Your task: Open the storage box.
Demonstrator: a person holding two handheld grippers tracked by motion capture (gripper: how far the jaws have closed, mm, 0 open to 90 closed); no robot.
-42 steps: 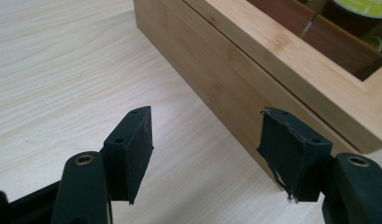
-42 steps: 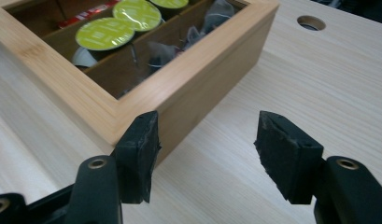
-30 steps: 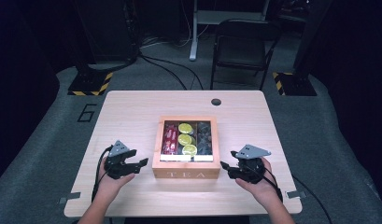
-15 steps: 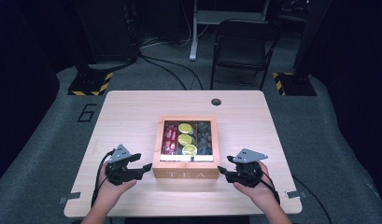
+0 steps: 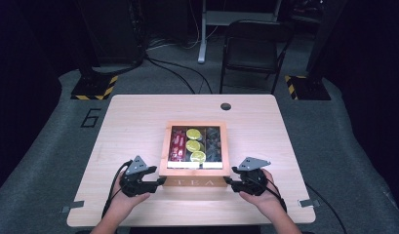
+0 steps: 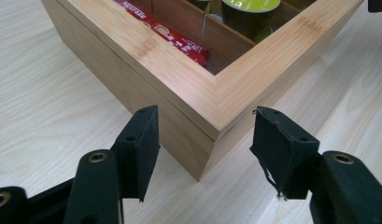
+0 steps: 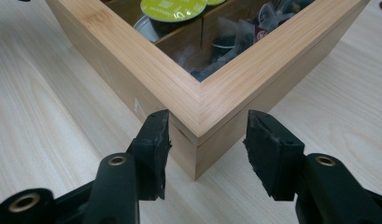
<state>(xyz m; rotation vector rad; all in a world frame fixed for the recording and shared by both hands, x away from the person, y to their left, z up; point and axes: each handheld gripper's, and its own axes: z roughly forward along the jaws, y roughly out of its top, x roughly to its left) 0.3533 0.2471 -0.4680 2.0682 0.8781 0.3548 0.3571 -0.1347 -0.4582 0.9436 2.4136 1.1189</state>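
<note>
A wooden tea box (image 5: pixel 194 181) with a clear lid sits mid-table, "TEA" on its front wall. Inside lie red sachets (image 5: pixel 177 144), green-topped capsules (image 5: pixel 193 145) and dark tea bags (image 5: pixel 212 144). My left gripper (image 5: pixel 160 181) straddles the box's front left corner (image 6: pixel 179 79); its jaws have just been closing, and a gap still shows at one pad (image 6: pixel 282 149). My right gripper (image 5: pixel 228 181) straddles the front right corner (image 7: pixel 212 93); its jaws have also just been closing, with one pad (image 7: pixel 153 140) at the wood and the other apart from it.
The light wooden table (image 5: pixel 133 122) has a round cable hole (image 5: pixel 226 106) at its back edge. A folding chair (image 5: pixel 250 48) and stand bases (image 5: pixel 92 87) are on the floor beyond the table. Cables trail from both grippers over the table's front edge.
Both hands have moved inward along the front of the table up to the box's front corners. Each pair of jaws stands narrower than before.
</note>
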